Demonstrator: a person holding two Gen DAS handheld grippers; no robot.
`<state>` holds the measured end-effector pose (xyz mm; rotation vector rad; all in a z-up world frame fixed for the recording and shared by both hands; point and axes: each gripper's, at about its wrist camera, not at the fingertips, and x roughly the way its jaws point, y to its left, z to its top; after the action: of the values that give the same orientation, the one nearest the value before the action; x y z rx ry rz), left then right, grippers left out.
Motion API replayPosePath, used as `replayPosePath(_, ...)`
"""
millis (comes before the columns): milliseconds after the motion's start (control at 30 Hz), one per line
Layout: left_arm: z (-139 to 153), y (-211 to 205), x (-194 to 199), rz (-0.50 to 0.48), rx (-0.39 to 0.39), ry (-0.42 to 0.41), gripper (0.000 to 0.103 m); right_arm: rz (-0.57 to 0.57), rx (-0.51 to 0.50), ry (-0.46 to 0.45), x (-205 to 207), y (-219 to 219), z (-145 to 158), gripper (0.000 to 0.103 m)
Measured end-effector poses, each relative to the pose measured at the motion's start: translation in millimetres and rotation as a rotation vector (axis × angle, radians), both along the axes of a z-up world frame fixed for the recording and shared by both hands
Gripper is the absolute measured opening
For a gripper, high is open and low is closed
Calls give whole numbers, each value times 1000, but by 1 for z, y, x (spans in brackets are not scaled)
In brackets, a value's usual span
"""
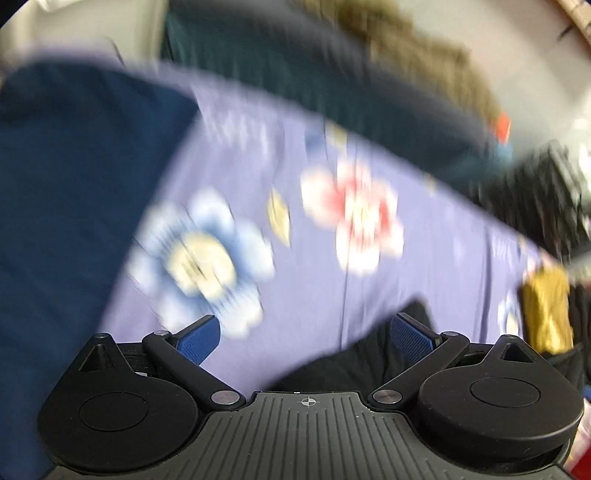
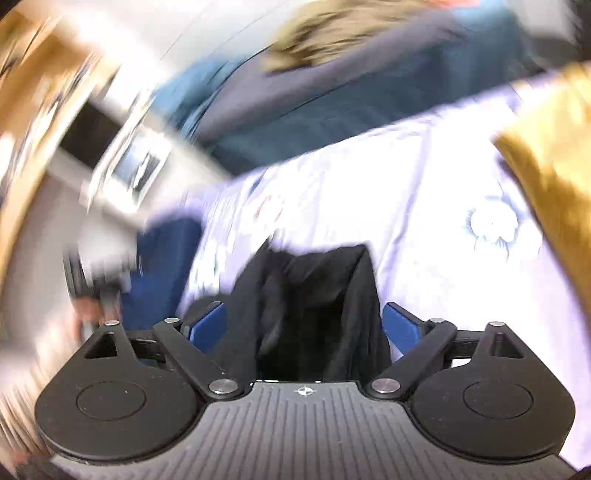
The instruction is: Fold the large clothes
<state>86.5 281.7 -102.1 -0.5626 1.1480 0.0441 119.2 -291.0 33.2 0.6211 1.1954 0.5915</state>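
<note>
Both views are motion-blurred. A black garment (image 2: 314, 314) lies bunched on the lilac flowered bedsheet (image 2: 424, 206), between the wide-apart blue fingers of my right gripper (image 2: 304, 325), which is open; I cannot tell whether the pads touch the cloth. My left gripper (image 1: 306, 338) is open over the bedsheet (image 1: 295, 258), with a corner of the black garment (image 1: 354, 362) under its right finger. A dark blue cloth (image 1: 74, 192) covers the left of the left wrist view.
A gold cloth (image 2: 554, 166) lies at the right on the sheet; it also shows in the left wrist view (image 1: 546, 310). A dark teal and grey cover (image 2: 351, 103) with something brown and furry (image 2: 332, 33) lies at the back. Wooden furniture (image 2: 22, 110) stands at left.
</note>
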Motion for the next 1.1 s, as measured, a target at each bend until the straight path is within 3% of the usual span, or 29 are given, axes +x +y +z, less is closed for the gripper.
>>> replayPosePath(67, -33, -8, 19, -68, -67, 88, 103, -96, 96, 135, 16, 7, -34, 94)
replayPosePath(133, -56, -23, 30, -141, -122, 151, 103, -106, 160, 217, 27, 29, -59, 96)
replayPosePath(200, -75, -44, 36, -202, -181, 218, 103, -107, 147, 259, 28, 48, -76, 101)
replayPosePath(233, -79, -54, 35, -219, -186, 236, 103, -95, 157, 277, 26, 56, -88, 102)
replayPosePath(300, -74, -69, 33, -233, -121, 206, 103, -3, 150, 359, 17, 82, -105, 101)
replayPosePath(367, -73, -71, 25, -215, -167, 188, 103, 102, 112, 342, -3, 107, -106, 92)
replayPosePath(433, -70, -71, 14, -198, -228, 172, 103, 141, 87, 271, -25, 107, -91, 72)
replayPosePath(500, -62, -77, 2, -202, -240, 156, 103, 132, 129, 278, -33, 92, -79, 54)
replayPosePath(567, -49, -83, -7, -185, -237, 133, 95, 102, 170, 280, -34, 75, -68, 40)
replayPosePath(633, -30, -91, -9, -158, -214, 81, 82, 94, 197, 267, -30, 62, -51, 28)
replayPosePath(667, -16, -96, -8, -157, -197, 39, 73, 95, 225, 257, -30, 65, -41, 27)
replayPosePath(767, 41, -105, -2, -157, -202, -113, 59, 83, 422, 236, -20, 57, -2, 24)
replayPosePath(1000, 202, -119, 22, -140, -252, -522, 54, 148, 701, -59, -8, 48, 122, 24)
replayPosePath(1100, 235, -115, 22, -110, -217, -582, 55, 207, 728, -197, -6, 32, 162, 24)
